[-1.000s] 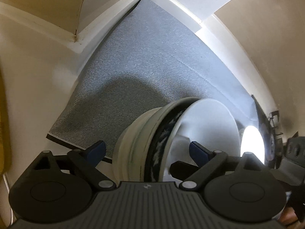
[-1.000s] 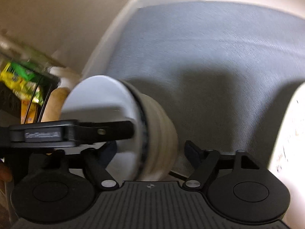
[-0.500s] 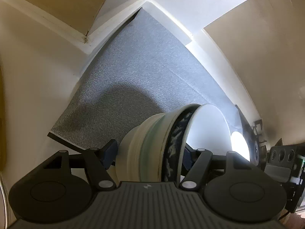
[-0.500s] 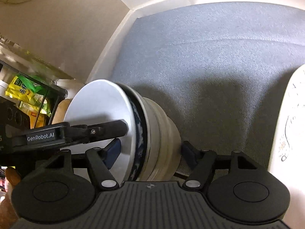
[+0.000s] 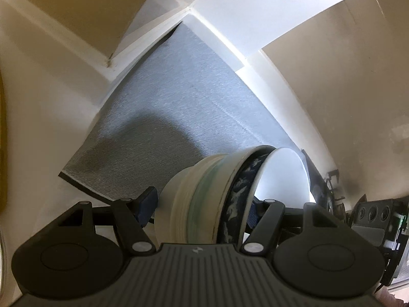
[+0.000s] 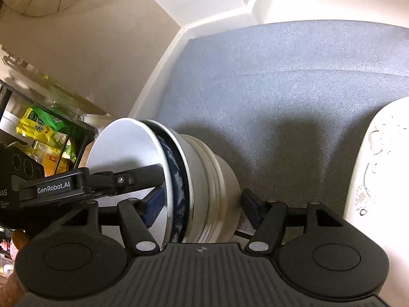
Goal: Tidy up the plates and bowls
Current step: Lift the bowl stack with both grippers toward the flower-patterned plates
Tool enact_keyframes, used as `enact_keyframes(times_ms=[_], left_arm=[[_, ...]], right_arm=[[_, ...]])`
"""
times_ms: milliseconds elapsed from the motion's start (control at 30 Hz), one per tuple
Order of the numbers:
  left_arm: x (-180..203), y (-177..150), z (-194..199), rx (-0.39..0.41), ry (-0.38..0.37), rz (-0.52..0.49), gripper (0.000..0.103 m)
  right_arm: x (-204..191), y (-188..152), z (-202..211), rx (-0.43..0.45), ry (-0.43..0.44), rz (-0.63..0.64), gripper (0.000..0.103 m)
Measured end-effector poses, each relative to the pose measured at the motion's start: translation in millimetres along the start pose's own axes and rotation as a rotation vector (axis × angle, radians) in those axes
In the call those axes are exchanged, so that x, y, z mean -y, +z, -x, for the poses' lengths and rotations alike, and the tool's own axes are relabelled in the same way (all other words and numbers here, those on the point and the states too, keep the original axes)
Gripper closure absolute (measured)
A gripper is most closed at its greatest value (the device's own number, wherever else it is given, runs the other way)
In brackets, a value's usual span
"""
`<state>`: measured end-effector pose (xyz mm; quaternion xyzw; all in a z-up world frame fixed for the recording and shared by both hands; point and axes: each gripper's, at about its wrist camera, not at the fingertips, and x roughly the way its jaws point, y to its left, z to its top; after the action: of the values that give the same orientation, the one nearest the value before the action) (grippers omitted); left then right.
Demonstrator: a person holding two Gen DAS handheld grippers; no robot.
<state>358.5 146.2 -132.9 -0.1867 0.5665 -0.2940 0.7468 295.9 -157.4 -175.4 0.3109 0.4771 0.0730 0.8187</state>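
You held the nested stack of ceramic bowls (image 5: 219,199) tipped on its side, its long axis running left to right across both views. In the left wrist view the open mouth faced right and the cream ribbed base pointed left; in the right wrist view the mouth faced left and the base right.

The stack sat low and near, above the near edge of the grey-blue woven mat (image 5: 184,107) on the white surface (image 5: 46,133). To the right in the right wrist view, a white plate with a fine floral pattern (image 6: 378,158) stood just beside the mat. On the left of that view, a black wire rack with yellow and green packets (image 6: 46,133) stood near the stack's mouth.

The stack looked like a white inner bowl, a dark blue mottled bowl, a pale green band and a cream ribbed outer bowl.

Your left gripper (image 5: 199,209) was clenched across the stack, one pad at the base and one inside the rim. Your right gripper (image 6: 204,204) straddled the stack too, its jaws closing on it.
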Motion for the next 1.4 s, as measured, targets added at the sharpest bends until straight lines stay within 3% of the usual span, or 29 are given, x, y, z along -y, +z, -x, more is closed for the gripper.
enact_keyframes(times_ms=[467,733,767,833,933,1100,1400], left_arm=[[44,-3,-12,-0.035,-0.055,-0.043,0.030],[87,-12,-32,-0.053,-0.072,-0.146,0.030],[90,-12,-37,-0.061,-0.059,-0.151,0.030],[94,-14,-46,-0.065,-0.026,-0.161,0.031],[85,-17,-60,-0.095,0.005,-0.123,0.034],[73,-18,-63,-0.104,-0.007,-0.073,0.034],[82,-14,-52,-0.085,0.000,-0.086,0.034]], right_arm=[[5,0,50,0.053,-0.066,-0.050,0.035],[23,-12,84,0.120,-0.136,-0.086,0.038],[24,-13,84,0.118,-0.155,-0.082,0.040],[26,-13,83,0.136,-0.195,-0.067,0.060],[39,-15,70,0.110,-0.202,-0.105,0.060],[46,-18,57,0.066,-0.194,-0.127,0.061],[39,-9,61,0.051,-0.183,-0.133,0.061]])
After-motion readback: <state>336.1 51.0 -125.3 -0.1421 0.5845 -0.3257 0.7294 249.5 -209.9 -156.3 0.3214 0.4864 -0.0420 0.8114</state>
